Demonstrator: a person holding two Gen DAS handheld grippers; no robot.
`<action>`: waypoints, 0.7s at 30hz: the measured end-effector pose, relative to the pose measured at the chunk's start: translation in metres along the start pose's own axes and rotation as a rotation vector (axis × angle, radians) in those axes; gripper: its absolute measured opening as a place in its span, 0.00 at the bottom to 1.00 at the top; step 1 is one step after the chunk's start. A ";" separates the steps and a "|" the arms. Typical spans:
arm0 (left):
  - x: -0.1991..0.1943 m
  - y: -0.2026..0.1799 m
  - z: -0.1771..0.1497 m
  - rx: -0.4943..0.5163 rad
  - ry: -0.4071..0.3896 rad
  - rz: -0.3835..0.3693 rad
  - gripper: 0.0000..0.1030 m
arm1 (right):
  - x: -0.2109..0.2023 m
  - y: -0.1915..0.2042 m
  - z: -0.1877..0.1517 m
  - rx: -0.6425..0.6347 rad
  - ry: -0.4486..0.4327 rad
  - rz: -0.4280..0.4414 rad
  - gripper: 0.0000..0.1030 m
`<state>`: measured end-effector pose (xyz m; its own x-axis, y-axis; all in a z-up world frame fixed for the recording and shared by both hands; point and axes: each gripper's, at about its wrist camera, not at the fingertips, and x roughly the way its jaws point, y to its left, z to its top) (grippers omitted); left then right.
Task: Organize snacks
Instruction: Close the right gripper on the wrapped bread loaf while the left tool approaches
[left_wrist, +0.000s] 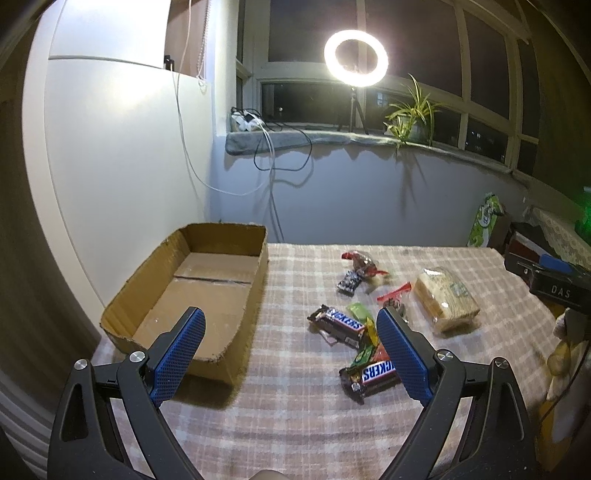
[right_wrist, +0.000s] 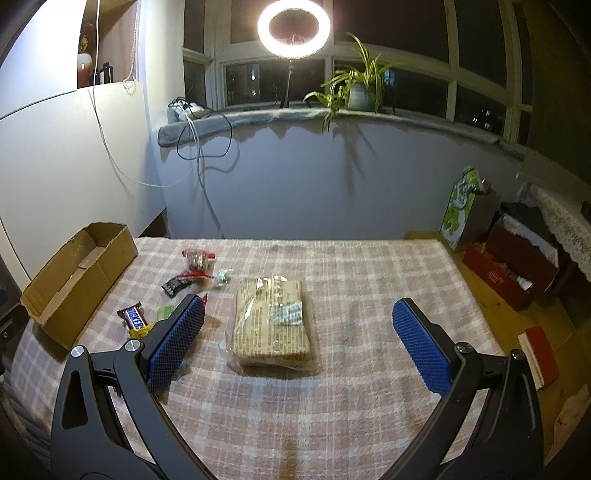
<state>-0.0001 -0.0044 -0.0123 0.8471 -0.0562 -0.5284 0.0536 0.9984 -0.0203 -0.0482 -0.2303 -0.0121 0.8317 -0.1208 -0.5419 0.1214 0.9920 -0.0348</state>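
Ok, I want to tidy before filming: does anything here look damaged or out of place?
The cardboard box has ragged, torn top edges and nothing in it. The snacks lie loose on the checked tablecloth: two Snickers bars askew among small candies, and the wrapped wafer pack apart from them. Nothing spilled.

An open cardboard box (left_wrist: 192, 295) sits empty at the left of the desk (left_wrist: 295, 413). Right of it lie two Snickers bars (left_wrist: 338, 324), one nearer (left_wrist: 371, 374), with small green and yellow sweets between them. Farther back lie red-wrapped candies (left_wrist: 364, 263) and a dark one (left_wrist: 349, 282). A clear-wrapped wafer pack (right_wrist: 273, 325) lies flat farthest right.
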 end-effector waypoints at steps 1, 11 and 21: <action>0.002 0.000 -0.001 0.002 0.007 -0.008 0.90 | 0.003 -0.002 -0.002 0.001 0.009 0.008 1.00; 0.015 -0.006 -0.019 0.028 0.097 -0.087 0.77 | 0.025 -0.014 -0.014 -0.024 0.097 0.063 1.00; 0.036 -0.037 -0.014 0.025 0.135 -0.243 0.75 | 0.061 -0.025 -0.011 0.035 0.211 0.226 1.00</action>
<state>0.0216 -0.0433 -0.0422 0.7294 -0.2907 -0.6192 0.2613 0.9550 -0.1405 -0.0068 -0.2622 -0.0535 0.7091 0.1166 -0.6954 -0.0321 0.9905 0.1334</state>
